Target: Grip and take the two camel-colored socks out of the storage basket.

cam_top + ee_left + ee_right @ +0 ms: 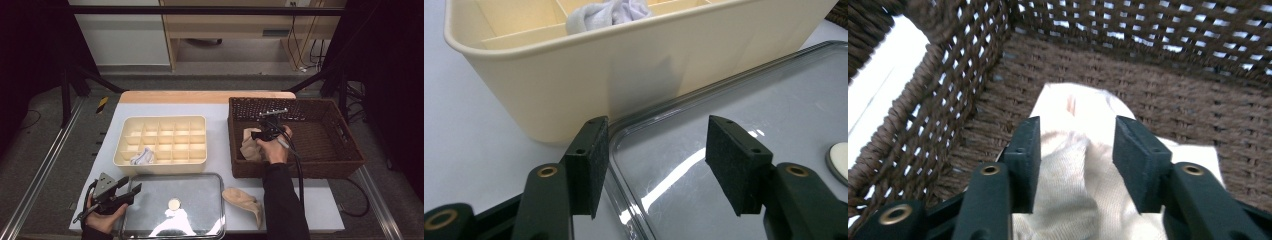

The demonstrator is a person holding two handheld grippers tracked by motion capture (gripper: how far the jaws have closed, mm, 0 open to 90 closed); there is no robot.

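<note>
Left claw (134, 190): jaws apart, empty, at the left edge of the clear lid (200, 200) on the desk (320, 200). Cream divided box (165, 162): white sock (141, 157) in a near-left compartment. Loose beige sock (245, 200): right of the lid. Right claw (254, 135): in the wicker basket (325, 165), jaws part-open astride a cream sock (1073, 165), grip uncertain.

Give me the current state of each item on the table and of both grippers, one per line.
Left gripper: open, jaws over the edge of the glass lid.
Right gripper: open, jaws astride the beige sock in the basket.
Beige sock in the basket: crumpled, not clamped.
Wicker basket: upright, open-topped.
Divided organizer: one front compartment filled.
White sock: bunched in that compartment.
Glass lid: lying flat.
Second beige sock: loose on the table.
</note>
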